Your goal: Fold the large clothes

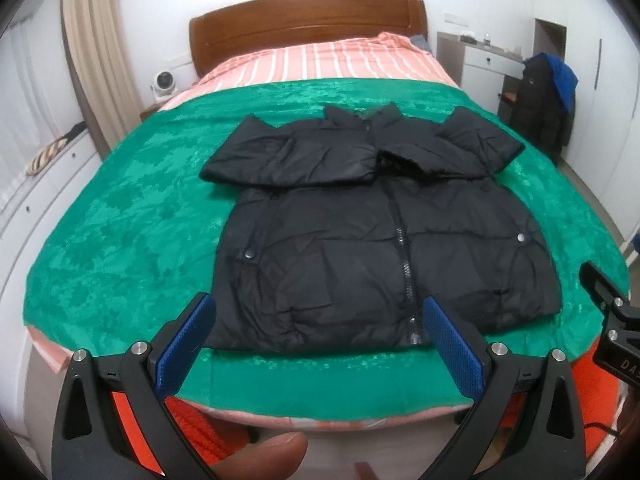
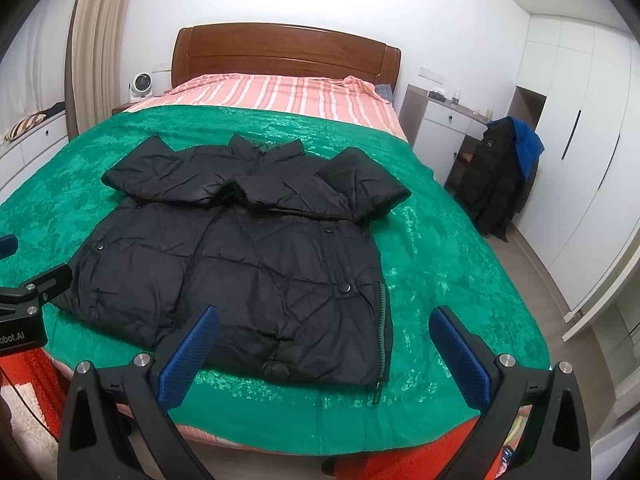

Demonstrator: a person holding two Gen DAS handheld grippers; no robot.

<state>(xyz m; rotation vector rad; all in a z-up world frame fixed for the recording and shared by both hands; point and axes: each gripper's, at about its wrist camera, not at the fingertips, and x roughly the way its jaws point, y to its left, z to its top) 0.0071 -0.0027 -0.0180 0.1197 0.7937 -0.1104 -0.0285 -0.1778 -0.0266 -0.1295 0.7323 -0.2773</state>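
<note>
Nearest the left wrist lens, a thumb [image 1: 260,454] shows under the left tool [image 1: 316,334], whose blue pads are spread wide with nothing between them. From the right wrist view, the right tool [image 2: 324,338] is equally wide open and empty. Both hang off the foot of the bed, short of the cloth.

Just beyond them a black puffer jacket [image 1: 360,256] lies face up on the green blanket [image 1: 120,240] that covers the bed, zipped up, collar toward the wooden headboard [image 1: 304,20]. Both sleeves are already folded in across the chest, so the remaining fold is probably hem to collar.

My guess is that the jacket is light but bulky, soft and springy, with a slick shell that could slide out of a shallow pinch. A deep bite on the hem [image 2: 280,368] at its two lower corners, one tool each, should hold best; the zipper [image 1: 404,264] gives a stiffer line down the middle. Trapped air may make the fold puff open unless pressed flat.
</note>
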